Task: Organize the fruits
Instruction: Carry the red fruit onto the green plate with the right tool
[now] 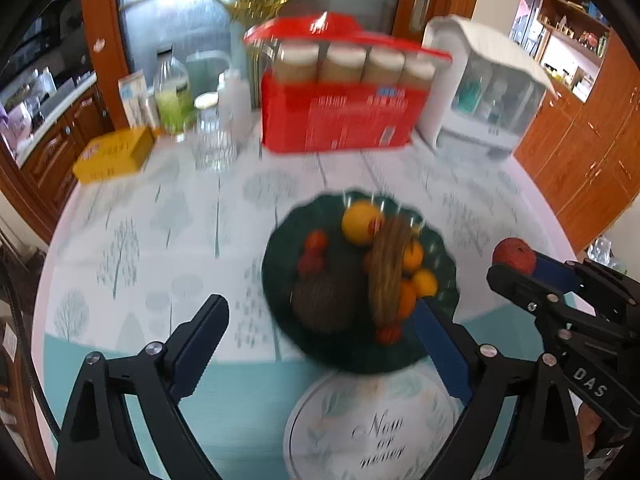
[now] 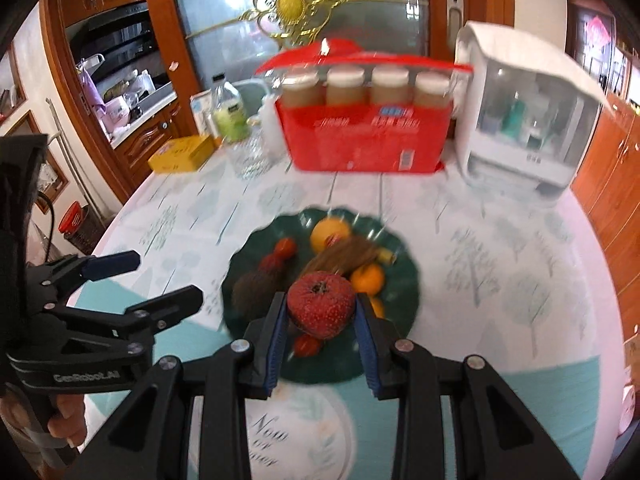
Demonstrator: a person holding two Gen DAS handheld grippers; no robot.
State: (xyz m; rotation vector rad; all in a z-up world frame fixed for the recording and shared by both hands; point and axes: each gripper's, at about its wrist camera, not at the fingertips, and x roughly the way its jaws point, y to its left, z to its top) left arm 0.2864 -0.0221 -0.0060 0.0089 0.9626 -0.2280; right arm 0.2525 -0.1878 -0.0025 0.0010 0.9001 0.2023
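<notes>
Right wrist view: our right gripper (image 2: 322,316) has its jaws clamped on a red fruit (image 2: 321,304), just above the near rim of the green plate (image 2: 240,276) straight ahead; the left gripper (image 1: 320,344) gapes wide, empty

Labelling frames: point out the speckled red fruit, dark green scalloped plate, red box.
speckled red fruit (image 2: 321,306), right wrist view, front skin.
dark green scalloped plate (image 1: 280,240), left wrist view, left rim.
red box (image 1: 340,120), left wrist view, front face.
</notes>
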